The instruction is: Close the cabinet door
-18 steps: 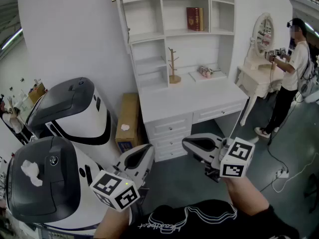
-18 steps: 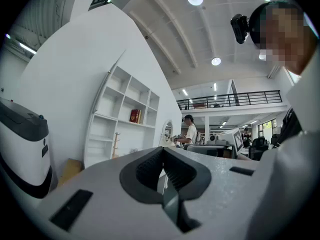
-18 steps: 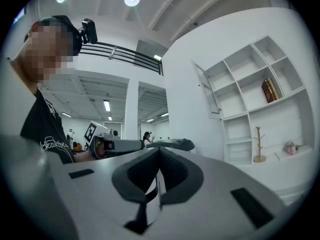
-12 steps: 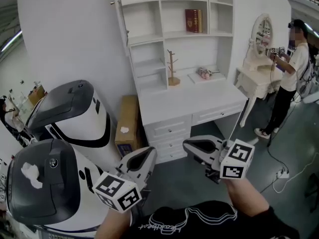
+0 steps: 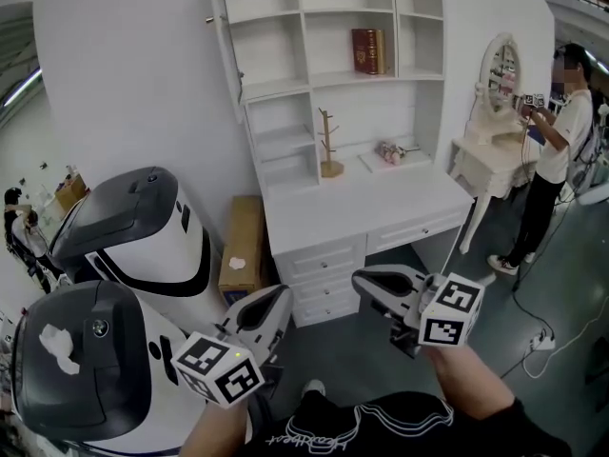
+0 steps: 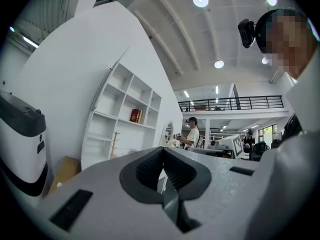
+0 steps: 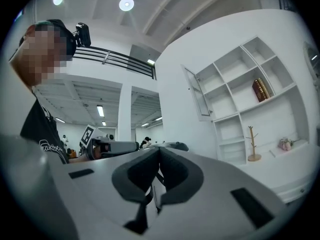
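at the far left of the head view stand two white machines with dark lids, the near machine (image 5: 86,369) low in the corner and the far machine (image 5: 143,227) behind it. a cardboard box (image 5: 244,241) leans on the wall between the far machine and the white desk (image 5: 362,198).

the left gripper (image 5: 273,303) is held low in front of the near machine, level, aimed toward the desk drawers. its jaws are pressed together with nothing between them, as the left gripper view (image 6: 162,151) shows.

the cabinet door (image 5: 225,55) hangs at the upper left corner of the shelf unit (image 5: 324,65) above the desk. its long axis is upright. it is swung wide open: the head view sees it nearly edge-on, with the free edge pointing out into the room, away from the shelves. in the right gripper view the cabinet door (image 7: 199,93) shows as a narrow framed panel standing out to the left of the open compartments. both grippers are well apart from it.

on the shelves are a red book (image 5: 366,49) and a wooden stand (image 5: 330,146).

the right gripper (image 5: 366,282) is level too, below the desk front, its jaws clenched on nothing (image 7: 159,151).

further right is a dressing table (image 5: 490,155) with an oval mirror, and a person (image 5: 561,131) stands beside it.
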Demonstrator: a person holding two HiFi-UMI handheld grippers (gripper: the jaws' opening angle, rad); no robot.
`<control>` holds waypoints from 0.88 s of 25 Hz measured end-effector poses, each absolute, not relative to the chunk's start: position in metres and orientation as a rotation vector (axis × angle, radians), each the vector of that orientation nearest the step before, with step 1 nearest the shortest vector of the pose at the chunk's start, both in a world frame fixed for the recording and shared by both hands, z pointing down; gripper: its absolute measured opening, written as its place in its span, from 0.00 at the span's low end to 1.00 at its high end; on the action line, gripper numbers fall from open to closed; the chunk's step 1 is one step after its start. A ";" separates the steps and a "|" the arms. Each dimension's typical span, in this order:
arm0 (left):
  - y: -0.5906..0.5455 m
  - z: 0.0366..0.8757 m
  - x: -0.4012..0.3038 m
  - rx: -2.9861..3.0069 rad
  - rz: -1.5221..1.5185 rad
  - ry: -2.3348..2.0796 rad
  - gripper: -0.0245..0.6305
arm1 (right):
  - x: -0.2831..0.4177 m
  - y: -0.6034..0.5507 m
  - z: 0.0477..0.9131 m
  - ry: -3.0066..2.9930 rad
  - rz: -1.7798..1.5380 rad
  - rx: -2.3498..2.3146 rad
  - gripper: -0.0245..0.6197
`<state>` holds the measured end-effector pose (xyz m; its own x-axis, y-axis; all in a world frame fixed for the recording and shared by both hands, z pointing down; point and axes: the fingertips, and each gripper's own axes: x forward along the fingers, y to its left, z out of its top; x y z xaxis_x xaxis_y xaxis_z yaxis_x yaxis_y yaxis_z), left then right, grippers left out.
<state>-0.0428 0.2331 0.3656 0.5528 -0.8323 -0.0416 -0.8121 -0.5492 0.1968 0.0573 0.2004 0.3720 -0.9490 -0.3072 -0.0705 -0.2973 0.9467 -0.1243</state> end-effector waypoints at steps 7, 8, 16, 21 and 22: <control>0.190 0.368 -0.053 2.630 -0.206 -1.425 0.04 | 0.053 0.159 0.375 3.011 -0.166 -0.434 0.05; 0.182 0.368 -0.054 2.631 -0.214 -1.420 0.04 | 0.051 0.153 0.375 3.013 -0.157 -0.421 0.05; 0.115 0.368 -0.071 2.718 -0.161 -1.327 0.04 | 0.025 0.082 0.376 2.975 -0.149 -0.443 0.05; 0.055 0.358 -0.109 2.719 -0.240 -1.347 0.04 | -0.002 0.019 0.373 2.966 -0.194 -0.461 0.05; 0.041 0.354 -0.119 2.715 -0.261 -1.354 0.04 | -0.008 0.005 0.371 2.967 -0.197 -0.464 0.05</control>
<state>-0.1192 0.0410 0.3535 0.5907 -0.7993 -0.1101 -0.7828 -0.6008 0.1618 -0.0084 0.0047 0.3706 -0.9440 -0.3113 -0.1096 -0.2941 0.9441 -0.1490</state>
